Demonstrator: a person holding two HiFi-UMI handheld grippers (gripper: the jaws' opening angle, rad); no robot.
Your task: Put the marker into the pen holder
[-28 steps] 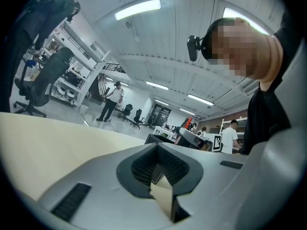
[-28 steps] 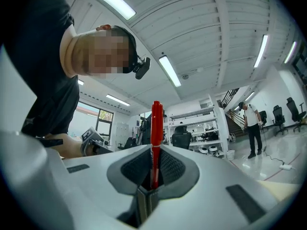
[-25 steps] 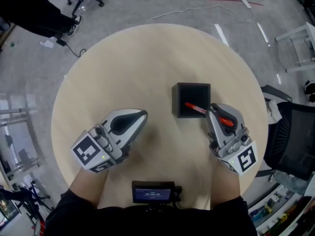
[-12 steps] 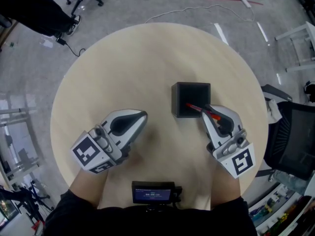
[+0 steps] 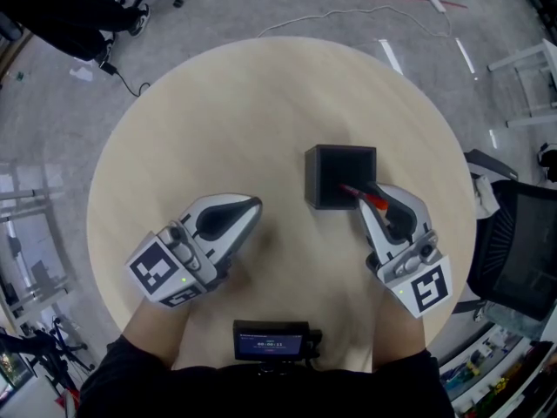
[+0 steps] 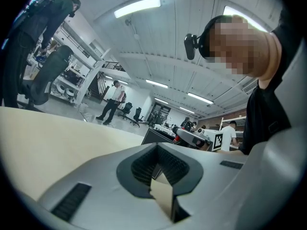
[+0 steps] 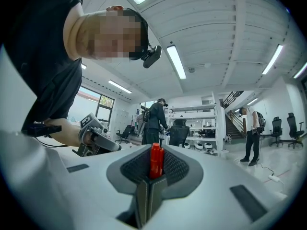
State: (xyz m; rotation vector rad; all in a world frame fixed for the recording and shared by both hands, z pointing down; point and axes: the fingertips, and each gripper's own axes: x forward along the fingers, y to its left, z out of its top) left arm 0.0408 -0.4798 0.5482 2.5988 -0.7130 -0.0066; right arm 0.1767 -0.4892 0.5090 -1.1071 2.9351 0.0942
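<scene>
— Since a second ago my right gripper has swung the marker further over the pen holder, right of centre on the tabletop.
— Grip?
— Jaws clamped on it, so most of it is hidden. Left gripper is closed and empty, toward the near-left edge.

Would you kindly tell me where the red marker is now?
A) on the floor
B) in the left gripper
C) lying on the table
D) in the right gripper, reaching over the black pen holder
D: the right gripper is shut on the marker, whose end reaches over the pen holder.
</scene>
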